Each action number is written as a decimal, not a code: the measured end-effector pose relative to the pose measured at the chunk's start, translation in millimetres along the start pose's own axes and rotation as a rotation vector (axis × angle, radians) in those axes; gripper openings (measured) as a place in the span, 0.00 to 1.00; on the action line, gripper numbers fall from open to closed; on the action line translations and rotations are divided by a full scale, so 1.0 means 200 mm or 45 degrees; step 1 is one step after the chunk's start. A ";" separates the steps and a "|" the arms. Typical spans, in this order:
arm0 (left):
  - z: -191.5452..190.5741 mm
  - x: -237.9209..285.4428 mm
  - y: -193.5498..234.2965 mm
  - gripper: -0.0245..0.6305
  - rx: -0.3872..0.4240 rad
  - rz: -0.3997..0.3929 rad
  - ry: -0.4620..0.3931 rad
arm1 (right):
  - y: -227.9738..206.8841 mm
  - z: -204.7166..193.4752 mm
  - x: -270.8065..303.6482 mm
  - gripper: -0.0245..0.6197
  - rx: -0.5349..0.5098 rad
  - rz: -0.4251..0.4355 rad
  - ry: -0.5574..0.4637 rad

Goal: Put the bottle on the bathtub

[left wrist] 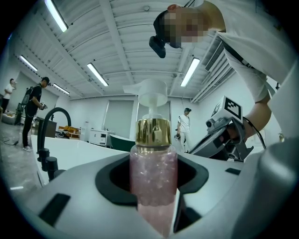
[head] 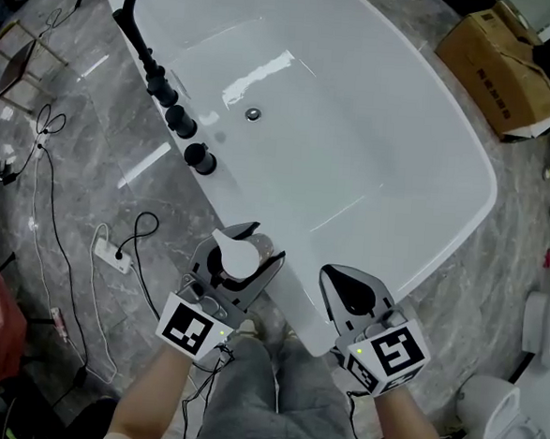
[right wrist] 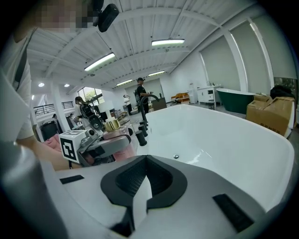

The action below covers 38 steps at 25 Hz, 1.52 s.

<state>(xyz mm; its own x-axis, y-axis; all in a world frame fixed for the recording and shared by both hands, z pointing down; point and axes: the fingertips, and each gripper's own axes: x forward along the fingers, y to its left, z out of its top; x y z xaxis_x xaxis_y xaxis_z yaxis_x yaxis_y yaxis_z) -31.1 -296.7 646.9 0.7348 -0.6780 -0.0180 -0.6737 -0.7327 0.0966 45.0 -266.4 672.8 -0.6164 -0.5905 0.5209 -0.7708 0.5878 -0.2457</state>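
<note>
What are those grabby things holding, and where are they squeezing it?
The left hand-held gripper holds a pink pump bottle, jaws clamped on its clear body just below the gold collar. The right hand-held gripper is shut and holds nothing.

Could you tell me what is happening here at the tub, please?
A person stands at the near end of a white bathtub with a gripper in each hand. The left gripper has its fingers shut on a pink pump bottle with a gold collar and holds it upright at the tub's near rim. Whether the bottle already rests on the rim cannot be told. The right gripper is shut and empty, over the rim beside it.
</note>
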 end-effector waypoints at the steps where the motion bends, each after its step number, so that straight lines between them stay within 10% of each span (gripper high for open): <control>1: -0.01 0.01 0.00 0.36 0.004 -0.001 -0.001 | 0.00 -0.01 0.00 0.08 0.004 0.000 0.002; 15: -0.06 0.01 -0.04 0.37 0.011 -0.015 0.045 | 0.01 -0.07 0.02 0.08 0.077 0.020 0.037; 28: -0.10 -0.16 0.00 0.62 -0.019 0.064 0.281 | 0.10 0.15 -0.16 0.08 0.132 0.032 0.033; 38: 0.29 -0.40 -0.08 0.61 -0.022 0.128 0.343 | 0.23 0.48 -0.46 0.08 0.085 -0.005 -0.032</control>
<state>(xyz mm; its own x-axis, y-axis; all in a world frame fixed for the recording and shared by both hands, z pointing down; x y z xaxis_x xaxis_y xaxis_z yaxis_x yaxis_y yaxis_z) -83.9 -233.9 589.7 0.6606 -0.7053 0.2571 -0.7443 -0.6600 0.1018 50.4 -237.2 535.8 -0.6165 -0.6072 0.5012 -0.7818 0.5476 -0.2983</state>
